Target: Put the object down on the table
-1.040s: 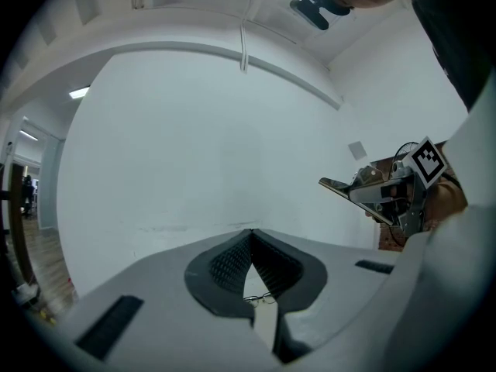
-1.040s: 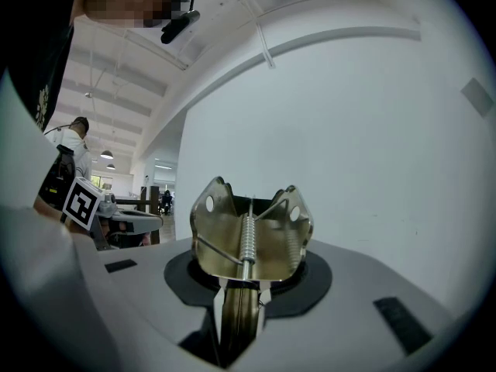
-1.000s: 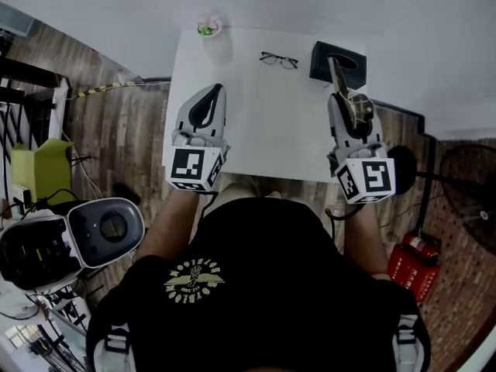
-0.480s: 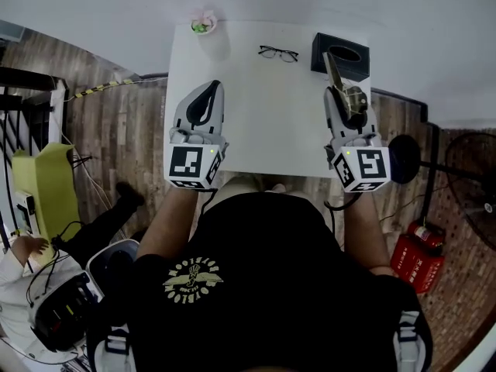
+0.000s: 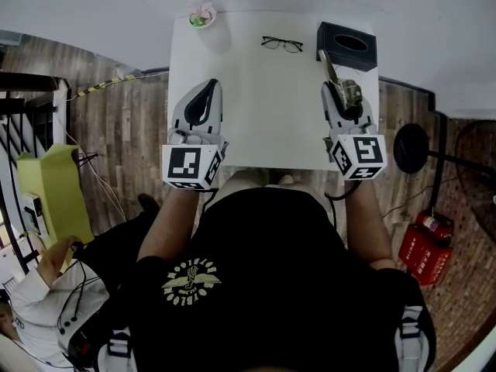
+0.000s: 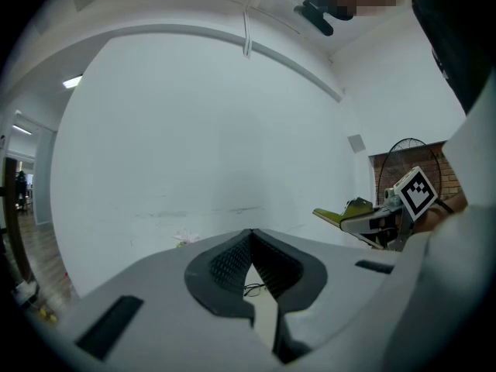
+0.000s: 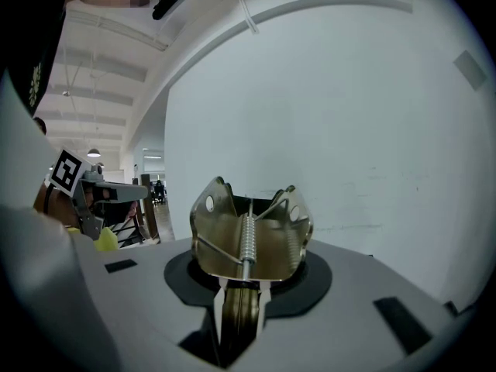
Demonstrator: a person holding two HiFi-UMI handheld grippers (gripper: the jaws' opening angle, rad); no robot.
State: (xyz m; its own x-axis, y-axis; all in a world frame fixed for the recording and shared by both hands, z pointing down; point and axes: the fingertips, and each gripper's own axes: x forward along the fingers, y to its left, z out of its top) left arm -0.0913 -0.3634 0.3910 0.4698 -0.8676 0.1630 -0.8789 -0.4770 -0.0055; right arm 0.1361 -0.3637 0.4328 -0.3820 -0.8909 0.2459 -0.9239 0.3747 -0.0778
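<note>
**Right tool lowering the clip, not down on the bench yet**

The right tool point(image 5: 339, 103) was clamped on the brass spring clip point(image 5: 349, 93), holding it over the right side of the bench point(image 5: 263, 115), short of the black box point(image 5: 346, 45), probably so it lands on bare top. The left tool point(image 5: 206, 95) was closed on nothing, parked over the left side out of the way. Compared with a second earlier, the right tool sat lower, with the same grip on the clip.
</note>
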